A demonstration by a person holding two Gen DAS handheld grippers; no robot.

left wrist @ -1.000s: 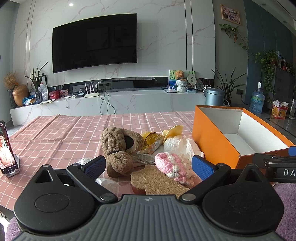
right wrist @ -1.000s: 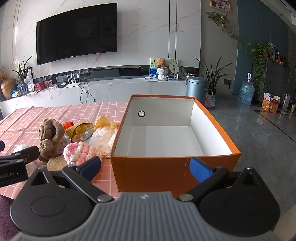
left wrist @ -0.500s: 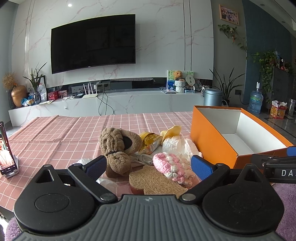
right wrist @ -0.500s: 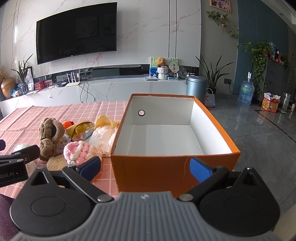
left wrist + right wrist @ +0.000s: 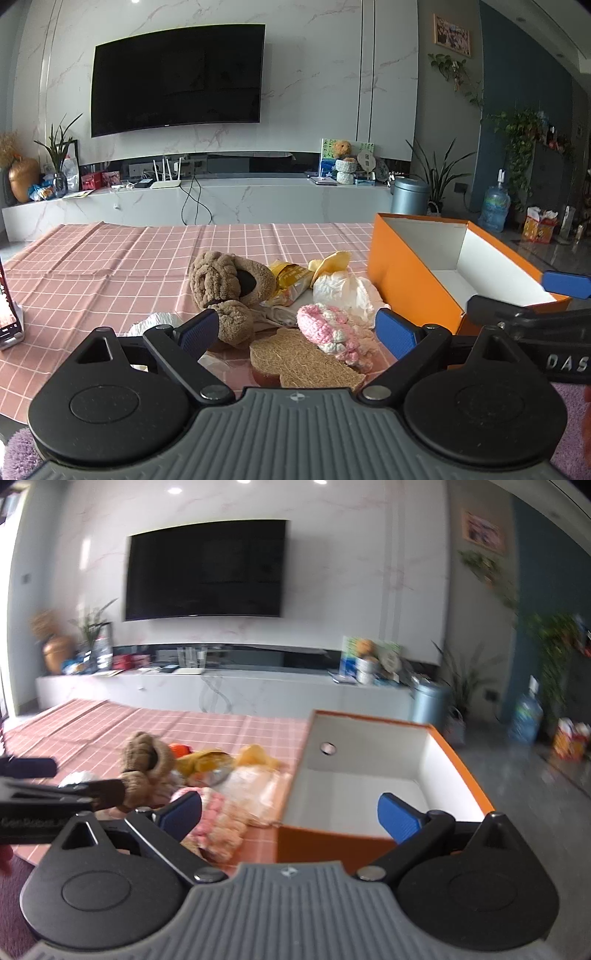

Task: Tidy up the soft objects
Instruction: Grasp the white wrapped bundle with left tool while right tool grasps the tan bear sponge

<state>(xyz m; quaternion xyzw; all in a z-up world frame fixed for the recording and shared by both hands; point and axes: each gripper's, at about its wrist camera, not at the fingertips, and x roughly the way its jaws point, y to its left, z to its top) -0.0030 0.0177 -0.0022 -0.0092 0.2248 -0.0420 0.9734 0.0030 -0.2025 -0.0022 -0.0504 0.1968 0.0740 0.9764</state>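
Both grippers (left [image 5: 295, 328], right [image 5: 291, 812]) spread wide, nothing held, orange box [image 5: 369, 794] bare inside

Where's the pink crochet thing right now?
In the left wrist view the pink crochet piece lies on the tablecloth, between the brown plush dog and the orange box.
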